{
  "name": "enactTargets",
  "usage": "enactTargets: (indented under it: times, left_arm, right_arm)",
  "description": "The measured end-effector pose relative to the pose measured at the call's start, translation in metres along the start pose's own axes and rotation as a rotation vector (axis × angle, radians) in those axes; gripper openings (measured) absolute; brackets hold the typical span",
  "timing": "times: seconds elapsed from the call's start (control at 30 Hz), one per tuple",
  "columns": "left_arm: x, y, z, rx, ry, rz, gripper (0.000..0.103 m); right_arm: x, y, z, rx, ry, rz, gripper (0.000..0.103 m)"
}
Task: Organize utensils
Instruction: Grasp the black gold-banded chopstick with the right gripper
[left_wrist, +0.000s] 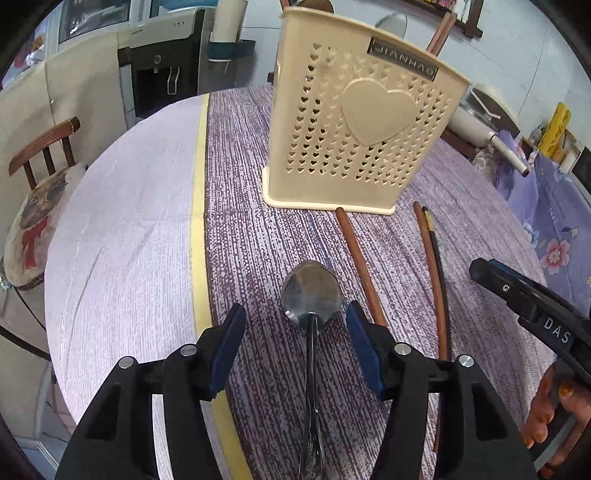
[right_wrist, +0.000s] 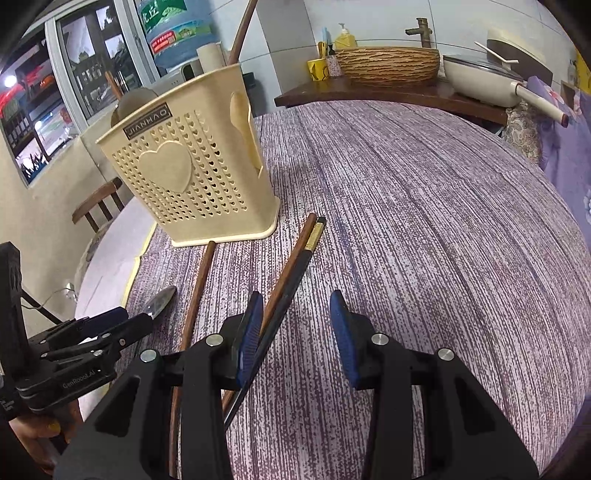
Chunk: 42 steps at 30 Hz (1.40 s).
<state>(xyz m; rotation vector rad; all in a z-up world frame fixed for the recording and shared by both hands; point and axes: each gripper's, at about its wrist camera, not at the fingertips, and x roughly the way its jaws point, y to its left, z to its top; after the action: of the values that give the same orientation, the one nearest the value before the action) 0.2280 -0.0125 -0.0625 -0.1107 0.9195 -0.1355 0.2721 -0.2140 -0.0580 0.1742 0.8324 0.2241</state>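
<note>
Both hand-held grippers gape wide, spoon between left's; cream holder contains brown chopsticks.

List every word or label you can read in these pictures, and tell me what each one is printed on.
"JIANHAO" on the metal plate of the cream utensil holder.
"DAS", cut off by the frame edge, on the black right gripper.
"GenRoboLAI", roughly, small and hard to be sure of, on the left gripper.
Red and green labels on the blue water jug: Chinese characters, too blurred to read.
Yellow package: print too small to read.
</note>
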Motion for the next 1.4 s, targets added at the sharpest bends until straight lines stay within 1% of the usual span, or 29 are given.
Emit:
enactTargets:
  times: [0.1,0.17,0.23,0.33,0.37,0.43,0.47,0.53,0.57,0.67,0.73,0.77,0.83,0.87,0.9,1.07,1.17,1.4]
  left_arm:
    - [0.004,-0.002,0.001,0.008,0.004,0.008,0.051]
    - [0.004,-0.001,0.001,0.011,0.008,0.007,0.051]
    - [0.004,-0.001,0.0,0.019,0.004,0.016,0.051]
    - [0.004,-0.001,0.001,0.019,0.004,0.012,0.051]
    - [0.004,0.0,0.001,0.016,0.005,0.007,0.051]
    - [0.003,0.0,0.001,0.013,0.009,0.001,0.051]
    - [0.003,0.0,0.001,0.014,0.009,0.0,0.051]
    - [0.003,-0.001,0.0,0.022,0.005,0.007,0.051]
    - [0.003,-0.002,0.0,0.025,0.004,0.01,0.051]
    - [0.003,-0.003,0.0,0.022,0.005,0.004,0.051]
    - [0.003,-0.004,0.0,0.028,0.006,0.006,0.051]
    - [0.003,-0.005,0.0,0.027,0.007,0.005,0.051]
    - [0.003,-0.003,0.0,0.023,0.008,0.0,0.051]
    - [0.003,-0.003,0.0,0.024,0.007,-0.001,0.051]
    - [0.003,-0.004,-0.001,0.027,0.007,0.001,0.051]
    - [0.003,-0.006,-0.001,0.026,0.004,0.004,0.051]
    - [0.002,-0.006,-0.002,0.031,0.004,0.004,0.051]
    - [0.002,-0.009,-0.004,0.044,0.006,0.015,0.051]
  right_arm:
    - [0.013,0.007,0.003,-0.014,0.035,-0.026,0.039]
    - [0.023,0.012,0.003,-0.028,0.059,-0.064,0.038]
    - [0.03,0.013,0.002,-0.017,0.082,-0.072,0.037]
    - [0.033,0.014,0.003,-0.022,0.077,-0.098,0.036]
    - [0.033,0.013,0.003,-0.027,0.078,-0.113,0.033]
    - [0.033,0.003,0.003,0.003,0.089,-0.067,0.031]
    - [0.033,-0.004,0.002,0.029,0.093,-0.05,0.029]
    - [0.036,-0.005,0.005,0.003,0.096,-0.092,0.025]
    - [0.038,-0.004,0.007,-0.007,0.098,-0.1,0.025]
    - [0.042,-0.006,0.012,0.022,0.107,-0.074,0.025]
    - [0.045,-0.003,0.014,0.006,0.104,-0.092,0.025]
    - [0.046,-0.004,0.014,0.018,0.097,-0.096,0.025]
    - [0.044,-0.011,0.015,0.064,0.079,-0.077,0.025]
    - [0.045,-0.013,0.015,0.077,0.084,-0.06,0.025]
    - [0.046,-0.01,0.014,0.077,0.092,-0.046,0.025]
    - [0.045,0.0,0.012,0.05,0.097,-0.03,0.025]
    - [0.047,0.008,0.011,0.009,0.095,-0.077,0.025]
    - [0.049,-0.003,0.017,0.022,0.117,-0.083,0.025]
